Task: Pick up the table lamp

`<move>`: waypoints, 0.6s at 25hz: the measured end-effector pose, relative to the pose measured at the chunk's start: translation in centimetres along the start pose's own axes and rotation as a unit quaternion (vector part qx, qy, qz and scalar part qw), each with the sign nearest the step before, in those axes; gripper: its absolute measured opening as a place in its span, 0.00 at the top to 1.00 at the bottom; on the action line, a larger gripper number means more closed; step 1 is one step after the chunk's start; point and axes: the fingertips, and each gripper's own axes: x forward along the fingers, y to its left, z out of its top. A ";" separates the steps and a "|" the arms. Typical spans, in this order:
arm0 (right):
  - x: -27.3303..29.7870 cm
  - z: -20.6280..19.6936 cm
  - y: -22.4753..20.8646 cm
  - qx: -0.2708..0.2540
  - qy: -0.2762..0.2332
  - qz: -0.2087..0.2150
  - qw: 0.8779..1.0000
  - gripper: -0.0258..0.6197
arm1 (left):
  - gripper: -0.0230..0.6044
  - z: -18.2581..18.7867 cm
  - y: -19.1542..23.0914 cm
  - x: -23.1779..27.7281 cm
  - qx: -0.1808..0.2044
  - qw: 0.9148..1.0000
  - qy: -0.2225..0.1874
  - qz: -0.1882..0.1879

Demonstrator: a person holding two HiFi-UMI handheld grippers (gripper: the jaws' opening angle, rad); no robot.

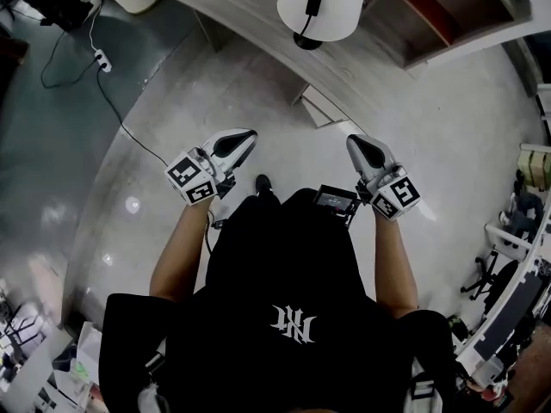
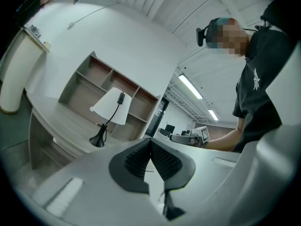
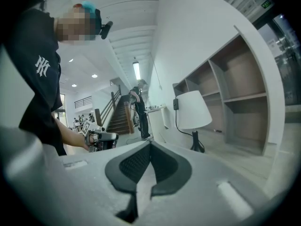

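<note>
The table lamp (image 1: 320, 5) has a white cone shade, a thin black stem with a cord switch and a black base. It stands on a pale wooden desk (image 1: 258, 15) ahead of me. In the left gripper view the table lamp (image 2: 111, 108) is left of and beyond the jaws. In the right gripper view the table lamp (image 3: 193, 111) is to the right of the jaws. My left gripper (image 1: 250, 136) and right gripper (image 1: 355, 143) are held over the floor, short of the desk, both shut and empty, with the jaw tips touching.
An open wooden shelf unit (image 1: 448, 11) sits on the desk behind the lamp. A white power strip with a black cable (image 1: 102, 58) lies on the floor at the left. Office chairs and desks (image 1: 508, 231) stand at the right edge. A staircase (image 3: 117, 117) is far behind.
</note>
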 end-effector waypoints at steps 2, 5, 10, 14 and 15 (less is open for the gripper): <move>0.2 0.4 -1.0 0.000 0.000 -0.004 1.000 0.96 | 0.96 1.0 0.5 1.1 -0.001 1.000 -0.001 -0.001; 1.3 0.8 -2.6 0.001 0.000 -0.005 1.000 0.96 | 0.96 2.2 2.0 2.5 -0.007 1.000 -0.004 0.000; 3.5 1.5 -6.2 0.003 -0.005 -0.002 1.000 0.96 | 0.96 3.1 5.0 4.9 -0.010 1.000 0.000 0.003; 5.0 2.4 -10.0 0.008 -0.010 -0.001 1.000 0.96 | 0.96 4.3 7.5 7.7 -0.015 1.000 0.005 0.014; 5.4 2.8 -10.9 0.009 -0.010 0.000 1.000 0.96 | 0.96 4.8 8.0 8.4 -0.014 1.000 0.007 0.015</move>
